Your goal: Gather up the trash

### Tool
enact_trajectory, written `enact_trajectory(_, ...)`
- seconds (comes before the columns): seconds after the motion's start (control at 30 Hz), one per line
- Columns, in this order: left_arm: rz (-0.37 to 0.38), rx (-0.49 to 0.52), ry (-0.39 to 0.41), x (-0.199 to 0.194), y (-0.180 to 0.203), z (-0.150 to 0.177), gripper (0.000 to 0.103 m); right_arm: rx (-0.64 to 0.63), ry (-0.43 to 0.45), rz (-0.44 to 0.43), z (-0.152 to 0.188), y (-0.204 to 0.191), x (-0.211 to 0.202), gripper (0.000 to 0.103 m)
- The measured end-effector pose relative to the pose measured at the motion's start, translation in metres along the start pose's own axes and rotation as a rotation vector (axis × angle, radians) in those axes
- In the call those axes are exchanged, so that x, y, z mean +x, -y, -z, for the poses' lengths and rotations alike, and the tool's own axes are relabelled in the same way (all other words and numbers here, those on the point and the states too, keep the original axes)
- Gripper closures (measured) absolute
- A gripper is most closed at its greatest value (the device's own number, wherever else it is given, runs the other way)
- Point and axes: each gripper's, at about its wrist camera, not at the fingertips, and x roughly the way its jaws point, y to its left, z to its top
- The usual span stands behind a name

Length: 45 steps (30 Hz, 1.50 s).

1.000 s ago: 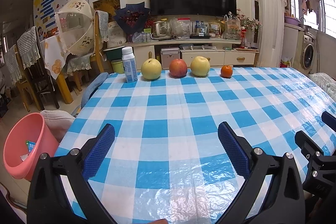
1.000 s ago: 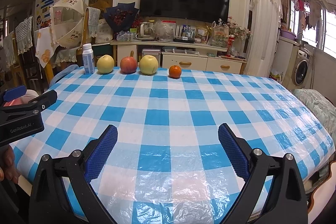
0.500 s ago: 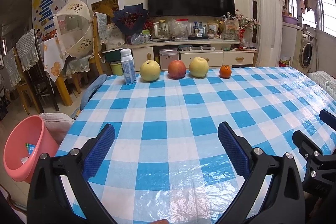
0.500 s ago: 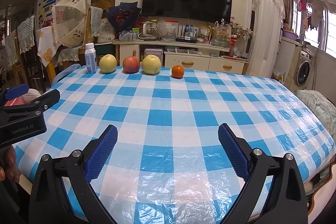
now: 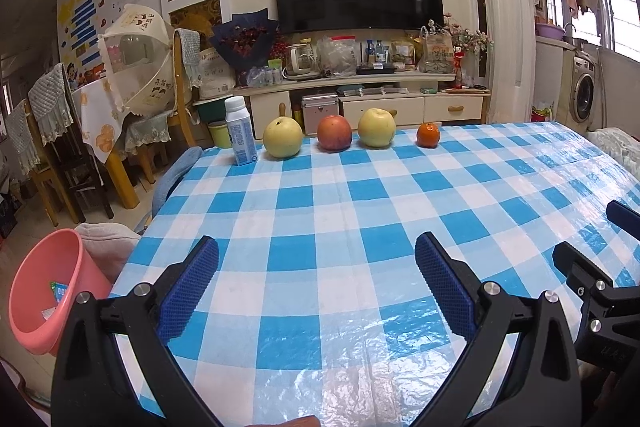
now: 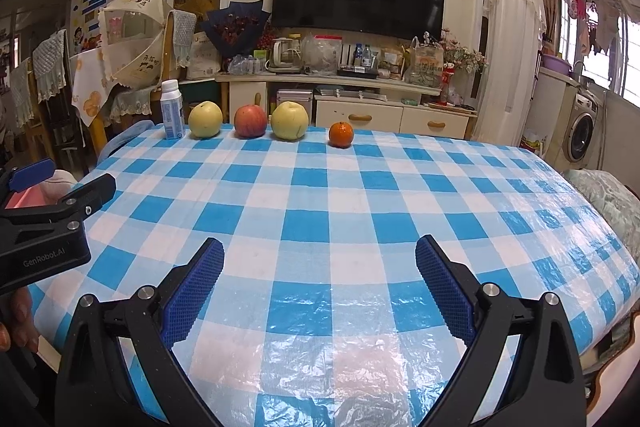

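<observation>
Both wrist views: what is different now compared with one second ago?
Both cameras tilted up slightly, so the far row sits lower in each view. Nothing was taken or released: left gripper and right gripper stay open and empty. The bottle, the fruit and the pink bin have not moved.

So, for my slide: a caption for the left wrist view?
Open left gripper faces bottle and fruit; pink bin beside table.

Evenly lit by daylight from the windows (image 6: 624, 59) at far right, blown out to white. Soft, faint shadows under the fruit. Pale glare on the plastic tablecloth (image 5: 320, 379) near and right. Strongly bent by fisheye at the edges, with black corners. Sharp throughout, no motion blur.
</observation>
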Motion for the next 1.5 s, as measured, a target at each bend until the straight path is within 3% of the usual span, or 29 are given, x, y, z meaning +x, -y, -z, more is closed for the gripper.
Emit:
enact_trajectory(1.23, -0.022, 0.118, 0.014, 0.024, 0.025, -0.007, 0.004, 0.002, -0.007, -0.038, -0.020, 0.009, 0.032, 0.008)
enact_trajectory(1.5, 0.013, 0.058, -0.040, 0.042, 0.024, -0.008, 0.004, 0.026, -0.037, -0.057, -0.028, 0.014, 0.054, 0.007)
